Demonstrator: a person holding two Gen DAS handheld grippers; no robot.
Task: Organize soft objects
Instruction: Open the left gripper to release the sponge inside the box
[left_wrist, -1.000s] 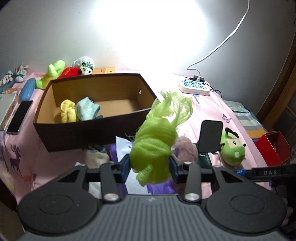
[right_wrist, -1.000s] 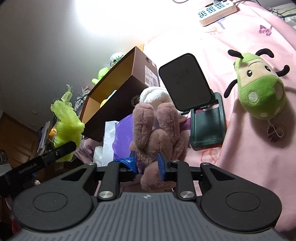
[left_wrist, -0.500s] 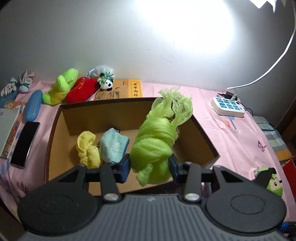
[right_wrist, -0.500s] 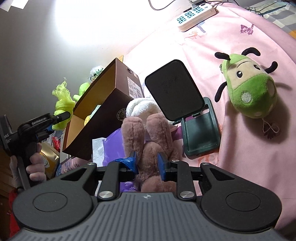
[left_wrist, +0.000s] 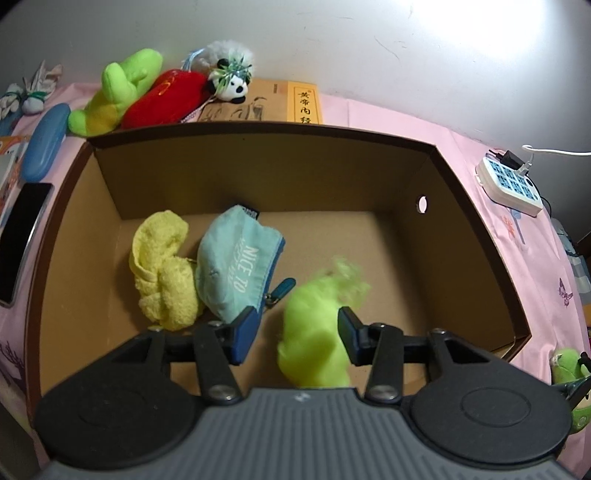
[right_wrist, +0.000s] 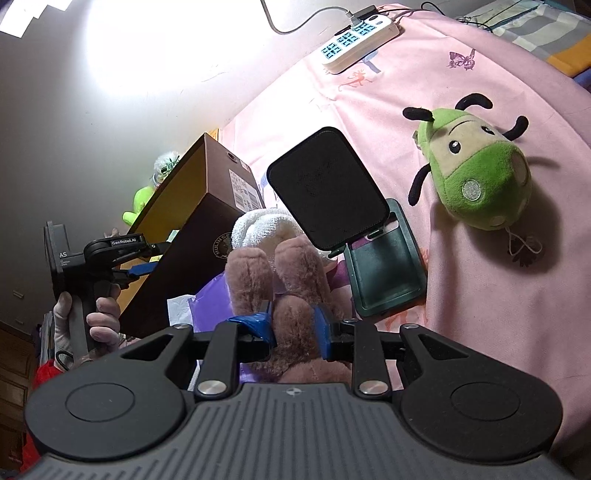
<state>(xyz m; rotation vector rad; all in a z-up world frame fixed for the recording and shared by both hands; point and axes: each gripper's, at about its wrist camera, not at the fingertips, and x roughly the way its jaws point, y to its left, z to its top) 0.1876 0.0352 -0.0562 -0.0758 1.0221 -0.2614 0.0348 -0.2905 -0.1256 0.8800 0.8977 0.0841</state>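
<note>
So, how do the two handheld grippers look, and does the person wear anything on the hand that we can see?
Each gripper, left and right, has a black ribbed body, two round black discs, silver screw heads and black fingers with blue pads. In the right wrist view the left unit shows white lettering on its side and a dark handle. The hand on that handle seems to wear a pale glove.

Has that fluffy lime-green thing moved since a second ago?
Yes. The lime-green mesh puff went from outside the cardboard box to over its floor, beside the blue pouch.

"NICE TO" – blue pouch (left_wrist: 236, 266), "GenRobot.AI" – left tool (right_wrist: 142, 260)
</note>
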